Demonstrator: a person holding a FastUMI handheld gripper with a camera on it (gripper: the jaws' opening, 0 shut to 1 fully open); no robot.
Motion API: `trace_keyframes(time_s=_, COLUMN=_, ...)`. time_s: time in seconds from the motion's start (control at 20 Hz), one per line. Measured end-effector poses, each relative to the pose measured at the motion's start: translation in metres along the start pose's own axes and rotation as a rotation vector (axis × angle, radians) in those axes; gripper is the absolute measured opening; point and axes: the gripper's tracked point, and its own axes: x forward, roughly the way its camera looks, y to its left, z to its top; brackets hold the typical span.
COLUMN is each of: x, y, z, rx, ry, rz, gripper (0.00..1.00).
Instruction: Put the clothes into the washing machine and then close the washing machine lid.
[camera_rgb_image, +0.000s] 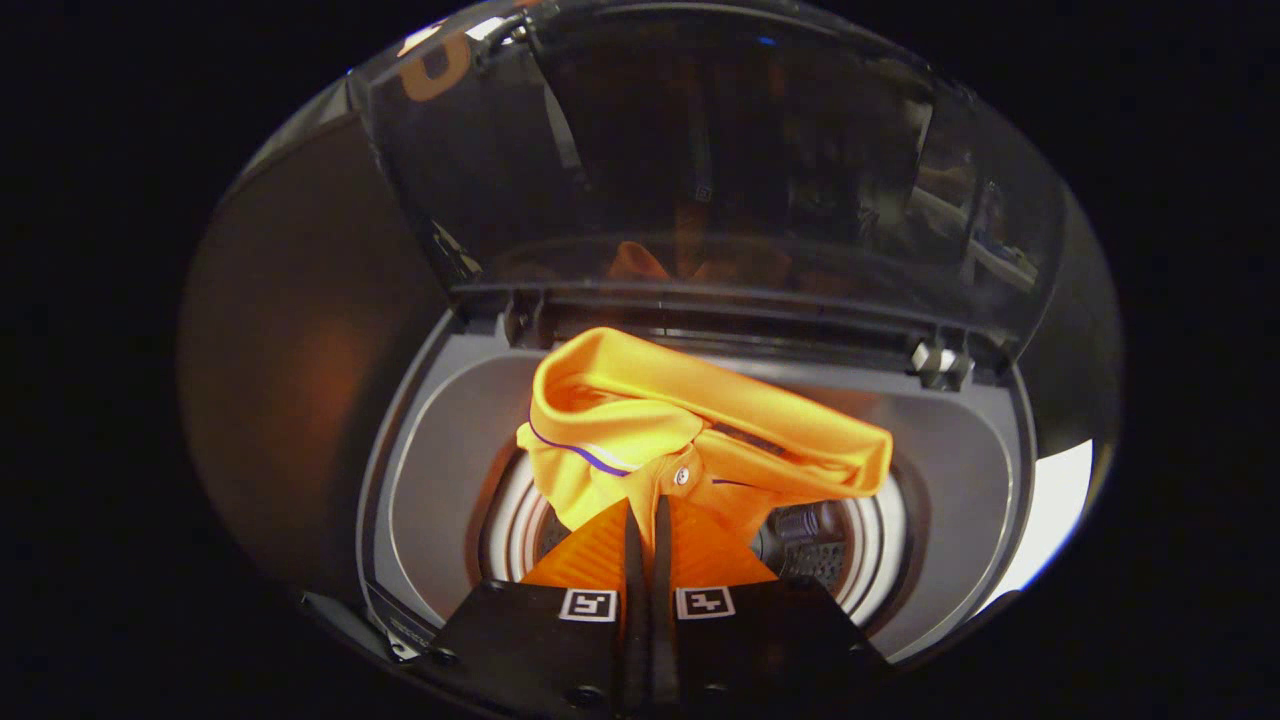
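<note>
The orange shirt (690, 430) hangs bunched over the open mouth of the washing machine (700, 500), its collar with a thin purple stripe folded over on top and a small button showing near the middle. The tool (648, 515) has its two fingers pressed almost together with only a narrow slit between them, and the cloth is pinched between the tips, so the shirt dangles from them just above the drum (870, 560). The drum's pale ribbed wall shows on either side of the shirt, with something dark lying down inside it. Around the drum runs the grey rim (440, 470) of the machine's top. Beyond the shirt the dark see-through lid (700, 170) stands raised on its hinge, catching a dim orange reflection of the cloth. A metal hinge piece (938, 362) sits at the lid's far right corner
</note>
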Motion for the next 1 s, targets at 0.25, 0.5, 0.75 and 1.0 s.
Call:
trace_keyframes(time_s=0.25, x=0.025, y=-0.004, z=-0.025, rx=0.08, ry=0.123, rz=-0.02, gripper=0.08)
trace_keyframes(time_s=0.5, x=0.044, y=-0.008, z=-0.038, rx=0.118, ry=0.211, rz=-0.042, gripper=0.08)
trace_keyframes(time_s=0.75, x=0.05, y=-0.01, z=-0.043, rx=0.152, ry=0.268, rz=-0.055, gripper=0.08)
trace_keyframes(time_s=1.0, x=0.048, y=-0.011, z=-0.044, rx=0.146, ry=0.268, rz=-0.063, gripper=0.08)
